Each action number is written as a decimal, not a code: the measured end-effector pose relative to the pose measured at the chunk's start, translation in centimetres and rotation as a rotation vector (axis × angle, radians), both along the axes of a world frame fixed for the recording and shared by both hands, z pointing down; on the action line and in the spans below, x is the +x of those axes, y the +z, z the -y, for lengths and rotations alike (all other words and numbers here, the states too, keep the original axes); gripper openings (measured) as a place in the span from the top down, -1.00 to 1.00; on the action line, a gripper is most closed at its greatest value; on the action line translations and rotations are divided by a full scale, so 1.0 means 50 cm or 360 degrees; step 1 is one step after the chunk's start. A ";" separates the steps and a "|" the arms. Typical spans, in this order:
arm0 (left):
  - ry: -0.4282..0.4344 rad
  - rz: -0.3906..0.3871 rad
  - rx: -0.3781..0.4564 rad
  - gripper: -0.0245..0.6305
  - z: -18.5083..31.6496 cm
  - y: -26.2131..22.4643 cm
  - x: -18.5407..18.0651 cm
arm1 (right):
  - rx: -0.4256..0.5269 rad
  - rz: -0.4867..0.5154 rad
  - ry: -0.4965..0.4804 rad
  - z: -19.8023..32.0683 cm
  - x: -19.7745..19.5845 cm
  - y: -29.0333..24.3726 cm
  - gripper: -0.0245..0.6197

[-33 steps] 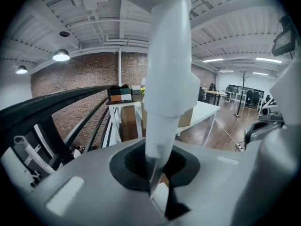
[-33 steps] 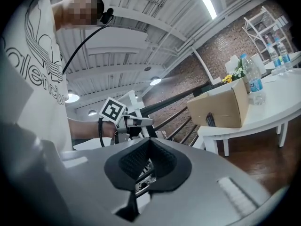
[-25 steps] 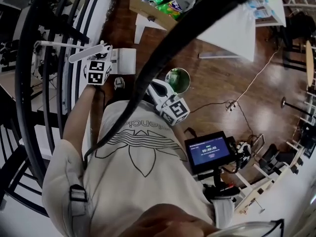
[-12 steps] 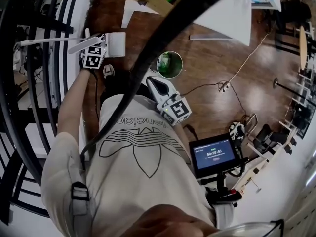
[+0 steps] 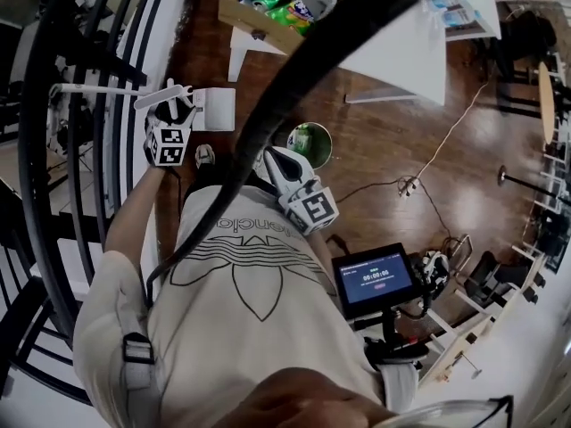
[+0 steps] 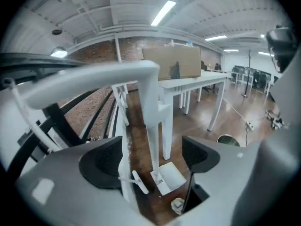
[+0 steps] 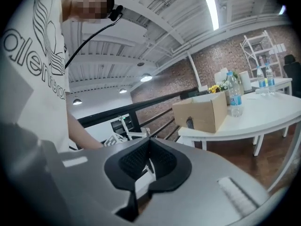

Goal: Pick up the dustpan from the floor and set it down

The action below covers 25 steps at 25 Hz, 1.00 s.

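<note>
The white dustpan [image 5: 217, 110] rests flat on the wooden floor beside the railing. In the left gripper view its pan [image 6: 170, 179] lies below the jaws and its long white handle [image 6: 151, 108] rises from it and bends over to the left. My left gripper [image 5: 175, 105] hangs just left of the pan. Its jaws are opening, and the handle stands between the pads of the left gripper [image 6: 150, 157] without being pressed. My right gripper [image 5: 275, 157] is near the person's body, apart from the dustpan. In its own view the right gripper [image 7: 149, 163] is shut on nothing.
A black railing [image 5: 53, 150] runs along the left. A green bin [image 5: 310, 144] stands on the floor right of the dustpan. Behind it is a white table [image 5: 401, 47] with a cardboard box [image 5: 259, 16]. A shoe [image 5: 204, 155] is below the pan. A cable [image 5: 446, 154] crosses the floor.
My left hand has sunk toward the floor with the dustpan's handle, and the pan now sits on the boards. The right gripper has hardly shifted.
</note>
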<state>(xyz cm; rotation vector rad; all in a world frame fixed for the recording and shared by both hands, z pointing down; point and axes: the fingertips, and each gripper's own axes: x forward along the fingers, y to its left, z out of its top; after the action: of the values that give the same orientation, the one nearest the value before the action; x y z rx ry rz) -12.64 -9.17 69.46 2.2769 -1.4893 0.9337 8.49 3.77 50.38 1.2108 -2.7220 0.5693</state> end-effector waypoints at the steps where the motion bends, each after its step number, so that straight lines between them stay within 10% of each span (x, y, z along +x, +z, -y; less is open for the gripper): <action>1: -0.0060 -0.0078 -0.0009 -0.35 -0.031 -0.025 -0.008 | 0.0051 0.0034 0.0021 0.011 0.005 -0.016 0.92; 2: -0.0091 -0.0160 -0.0015 -0.25 -0.060 -0.057 -0.009 | 0.0093 0.0081 0.0037 0.024 0.009 -0.029 0.92; 4: 0.0000 -0.0307 0.0018 0.85 -0.112 -0.139 0.027 | 0.0137 0.0181 0.0033 0.050 0.010 -0.050 0.92; 11: 0.0647 -0.0678 0.0191 0.86 -0.175 -0.387 0.280 | 0.0187 0.0139 -0.0193 0.056 -0.064 -0.052 0.92; 25: 0.0539 -0.0804 0.0281 0.86 -0.120 -0.446 0.289 | 0.0281 0.0074 -0.0214 0.096 -0.080 -0.074 0.92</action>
<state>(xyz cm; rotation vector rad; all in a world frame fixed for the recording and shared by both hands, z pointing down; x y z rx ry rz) 1.80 -3.15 47.14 2.6781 -1.0222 0.2563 4.49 -1.04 46.68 1.0499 -2.9173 0.3523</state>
